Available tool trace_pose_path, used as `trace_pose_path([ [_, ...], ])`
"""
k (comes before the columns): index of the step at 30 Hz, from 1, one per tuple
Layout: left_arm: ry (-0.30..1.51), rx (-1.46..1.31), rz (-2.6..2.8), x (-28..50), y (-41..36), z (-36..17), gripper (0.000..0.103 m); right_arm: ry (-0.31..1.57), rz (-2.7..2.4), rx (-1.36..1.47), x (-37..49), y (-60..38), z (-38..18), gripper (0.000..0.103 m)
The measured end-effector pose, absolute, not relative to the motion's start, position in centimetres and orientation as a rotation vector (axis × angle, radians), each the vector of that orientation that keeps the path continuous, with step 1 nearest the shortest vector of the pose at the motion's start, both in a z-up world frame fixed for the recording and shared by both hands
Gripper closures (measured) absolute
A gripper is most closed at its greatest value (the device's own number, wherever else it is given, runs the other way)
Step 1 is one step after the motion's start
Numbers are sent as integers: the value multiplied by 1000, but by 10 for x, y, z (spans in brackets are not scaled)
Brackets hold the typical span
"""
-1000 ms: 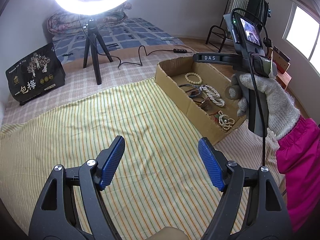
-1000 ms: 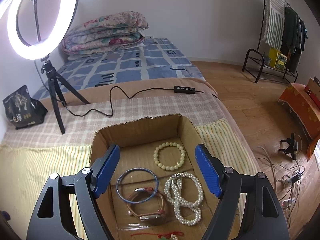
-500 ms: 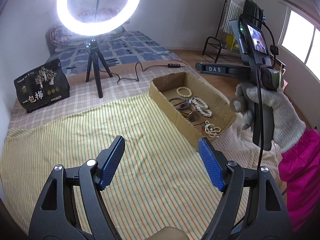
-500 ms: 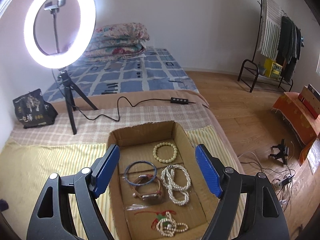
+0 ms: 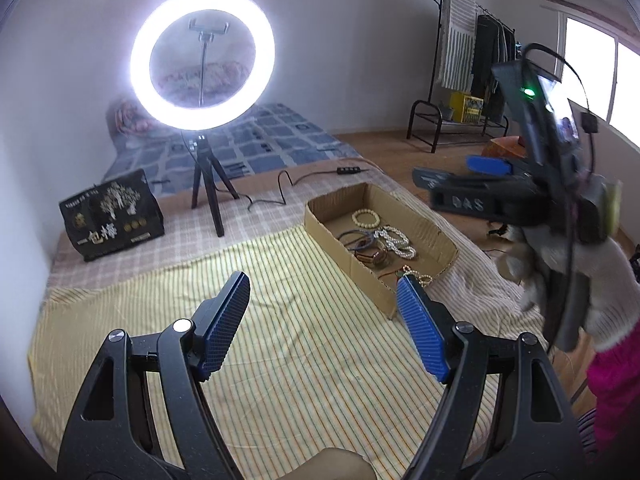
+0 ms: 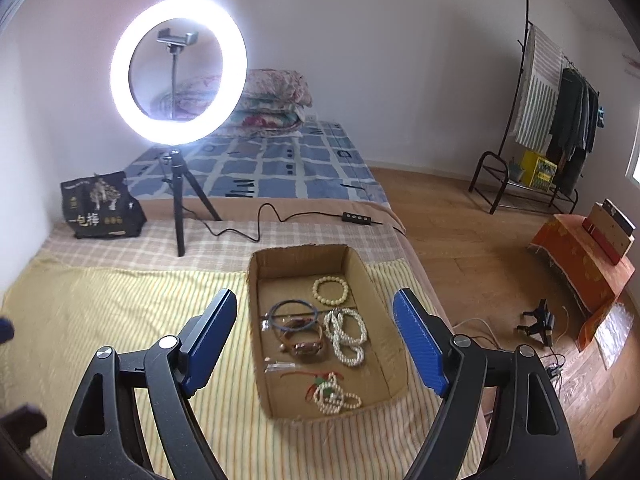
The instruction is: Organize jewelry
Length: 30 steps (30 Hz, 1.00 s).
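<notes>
- Cardboard box (image 6: 362,276) of jewelry at the yellow cloth's right edge — directly ahead of the right gripper (image 6: 316,338), long axis running away.
- Right jaws opening, empty; left gripper (image 5: 320,328) wide, empty — farther off.

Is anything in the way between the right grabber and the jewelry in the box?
Nothing visible. The right gripper, jaws opening and empty, hangs above the open-topped cardboard box. The cream bead bracelet, blue bangle and white pearl necklace lie uncovered on its floor.
</notes>
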<state>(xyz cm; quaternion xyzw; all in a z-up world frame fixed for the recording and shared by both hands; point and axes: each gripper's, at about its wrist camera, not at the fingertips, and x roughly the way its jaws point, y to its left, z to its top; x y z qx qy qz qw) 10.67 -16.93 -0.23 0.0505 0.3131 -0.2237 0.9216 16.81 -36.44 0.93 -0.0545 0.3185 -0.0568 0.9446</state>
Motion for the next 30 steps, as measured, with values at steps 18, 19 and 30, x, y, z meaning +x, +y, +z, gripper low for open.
trace_pose_path([
  [18,468,121,-381,83,-159,26,0,483,-152,-85,69,-342,34,19],
  [19,468,124,-382,82,-160,25,0,477,-158,-86,66,-342,32,19],
  [30,469,202,-387,75,-174,16,0,446,-175,-96,55,-338,23,19],
])
